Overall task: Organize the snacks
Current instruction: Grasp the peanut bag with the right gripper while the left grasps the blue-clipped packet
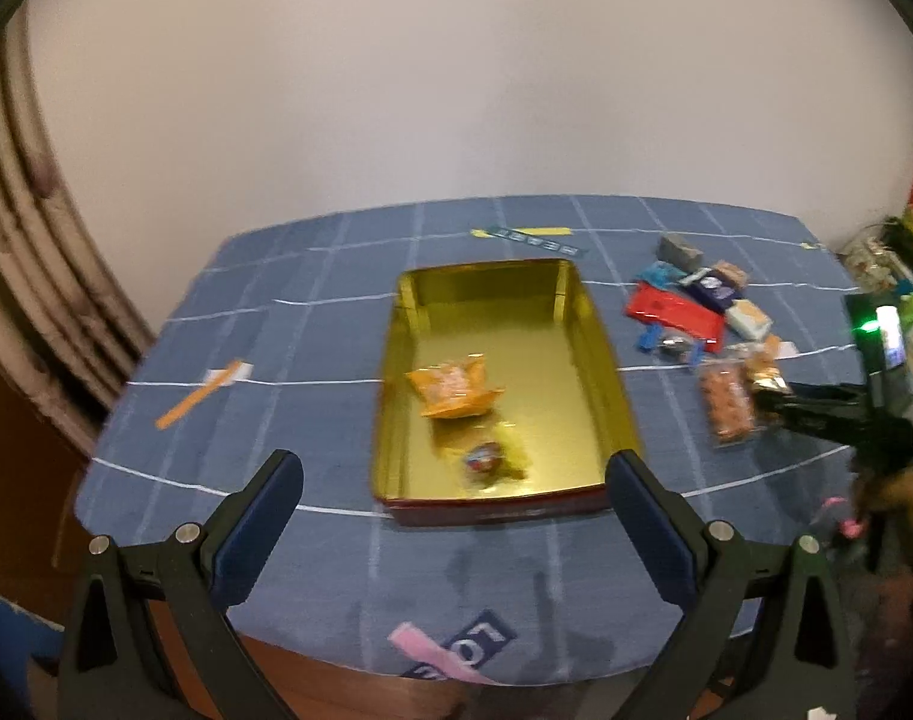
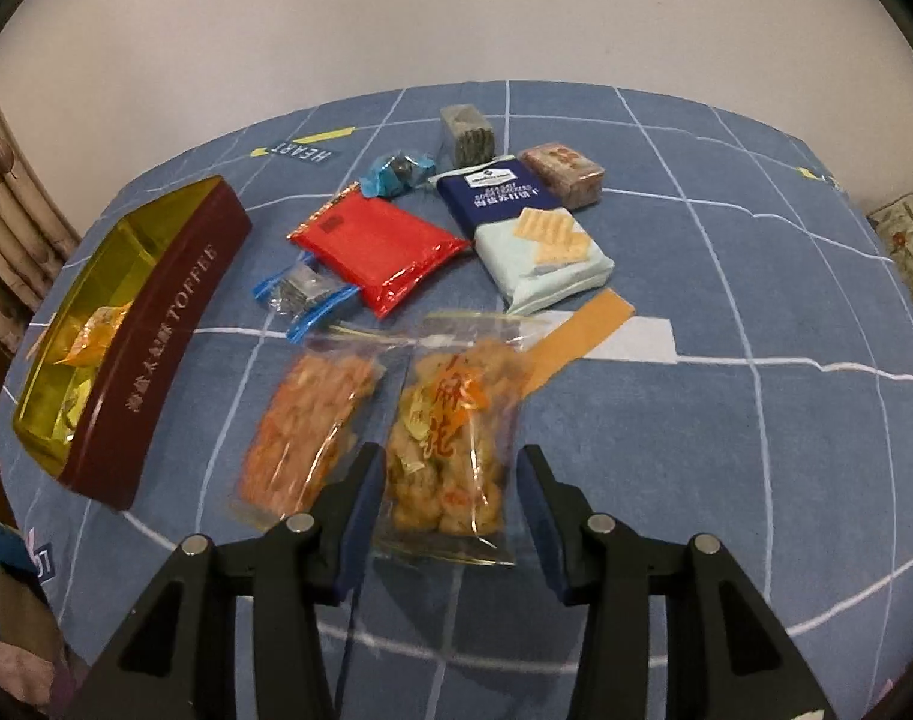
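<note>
Right gripper [image 2: 447, 498] hangs over the clear bag of fried snacks [image 2: 447, 444] on the tabletop [image 2: 756, 450]. Jaws part-open, straddling the bag's near end; pads not pressing it. Bag's long axis runs near-to-far, in line with the jaws. Tin [image 2: 156, 372] lies to the left, two snacks inside. Left gripper [image 1: 456, 516] hovers at the tin's [image 1: 600, 372] near edge, jaws wide, empty. Right hand is nearer; likely next pick.

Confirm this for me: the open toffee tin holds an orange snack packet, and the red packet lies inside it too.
Not quite. The toffee tin does hold an orange snack packet, but the red packet lies outside it on the blue cloth, beside the other snacks. The right wrist view shows this.
</note>
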`<state>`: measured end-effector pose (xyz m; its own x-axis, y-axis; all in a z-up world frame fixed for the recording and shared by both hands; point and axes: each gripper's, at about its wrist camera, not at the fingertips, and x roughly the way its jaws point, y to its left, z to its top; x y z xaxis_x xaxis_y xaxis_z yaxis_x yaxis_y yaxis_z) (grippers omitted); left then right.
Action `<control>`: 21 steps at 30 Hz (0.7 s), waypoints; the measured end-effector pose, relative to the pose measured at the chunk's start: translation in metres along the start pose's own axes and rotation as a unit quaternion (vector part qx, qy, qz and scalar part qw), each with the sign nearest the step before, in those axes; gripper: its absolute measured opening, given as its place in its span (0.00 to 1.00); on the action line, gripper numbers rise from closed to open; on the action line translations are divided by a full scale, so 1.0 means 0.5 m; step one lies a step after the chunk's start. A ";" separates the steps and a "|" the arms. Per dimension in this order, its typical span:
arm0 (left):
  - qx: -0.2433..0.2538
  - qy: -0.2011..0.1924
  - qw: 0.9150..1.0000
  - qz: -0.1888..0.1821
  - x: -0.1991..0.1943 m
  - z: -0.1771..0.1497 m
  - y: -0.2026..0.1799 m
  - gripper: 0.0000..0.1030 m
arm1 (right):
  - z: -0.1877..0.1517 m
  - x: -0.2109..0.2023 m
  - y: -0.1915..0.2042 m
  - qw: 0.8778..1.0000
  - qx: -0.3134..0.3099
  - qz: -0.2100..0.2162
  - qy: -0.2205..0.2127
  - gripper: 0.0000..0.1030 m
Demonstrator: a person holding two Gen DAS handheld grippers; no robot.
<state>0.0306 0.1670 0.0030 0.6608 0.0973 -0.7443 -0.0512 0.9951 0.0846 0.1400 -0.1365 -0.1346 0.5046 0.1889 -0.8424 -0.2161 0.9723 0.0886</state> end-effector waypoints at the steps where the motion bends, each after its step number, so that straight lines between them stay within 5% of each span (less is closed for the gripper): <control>1: -0.001 0.002 1.000 -0.010 0.002 0.008 -0.005 0.97 | 0.003 0.003 0.003 1.000 -0.009 -0.003 0.002 0.42; 9: -0.005 0.056 0.990 -0.126 0.048 0.121 -0.087 0.97 | -0.008 -0.015 -0.033 1.000 -0.024 0.012 -0.002 0.35; 14: -0.031 0.134 0.966 -0.221 0.138 0.186 -0.177 0.97 | -0.028 -0.044 -0.106 1.000 -0.010 0.007 -0.007 0.35; 18: -0.010 0.171 0.962 -0.214 0.206 0.213 -0.257 0.95 | -0.054 -0.053 -0.169 1.000 0.016 0.017 -0.011 0.35; 21: -0.010 0.222 0.954 -0.203 0.292 0.222 -0.297 0.82 | -0.056 -0.057 -0.196 0.999 0.035 0.026 -0.016 0.35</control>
<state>0.2180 0.0313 -0.0448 0.2464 -0.3025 -0.9208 0.1236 0.9521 -0.2797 0.1233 -0.2413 -0.1341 0.5215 0.2418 -0.8183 -0.1832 0.9684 0.1694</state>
